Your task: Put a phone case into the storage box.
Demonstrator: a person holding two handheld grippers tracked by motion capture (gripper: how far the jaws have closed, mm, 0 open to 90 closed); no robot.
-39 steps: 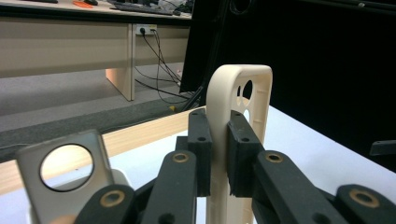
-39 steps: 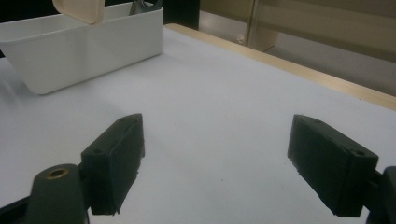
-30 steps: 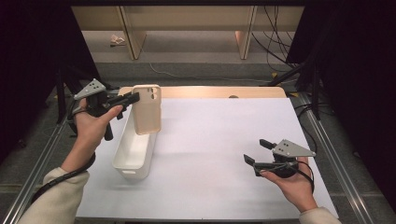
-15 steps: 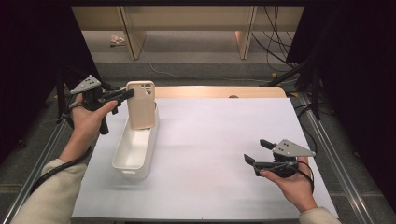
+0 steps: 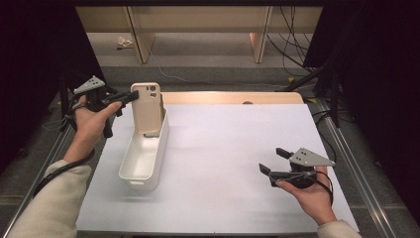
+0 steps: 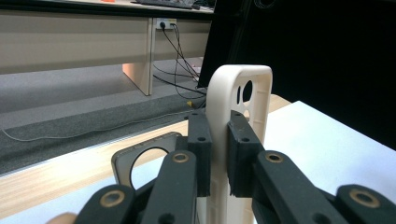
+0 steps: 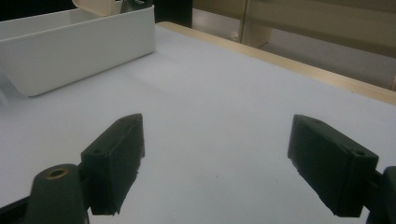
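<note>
A beige phone case (image 5: 146, 106) stands upright over the far end of a long white bin (image 5: 141, 161), its lower end down inside the bin. My left gripper (image 5: 134, 95) is shut on the case's left edge. In the left gripper view both pads (image 6: 201, 140) press the case (image 6: 233, 93) from either side. A second, greyer case (image 6: 122, 163) with a round hole shows just behind it. My right gripper (image 5: 271, 160) rests at the front right of the table, open, with nothing between its fingers (image 7: 116, 158).
A white sheet (image 5: 223, 148) covers the table, with a wooden strip (image 5: 223, 97) along the far edge. Metal rails (image 5: 346, 163) run down both sides. In the right gripper view the bin (image 7: 70, 46) lies far off to the left.
My left hand has carried the phone case leftward and a little lower, bringing its bottom into the bin's far end. The right hand has kept still.
</note>
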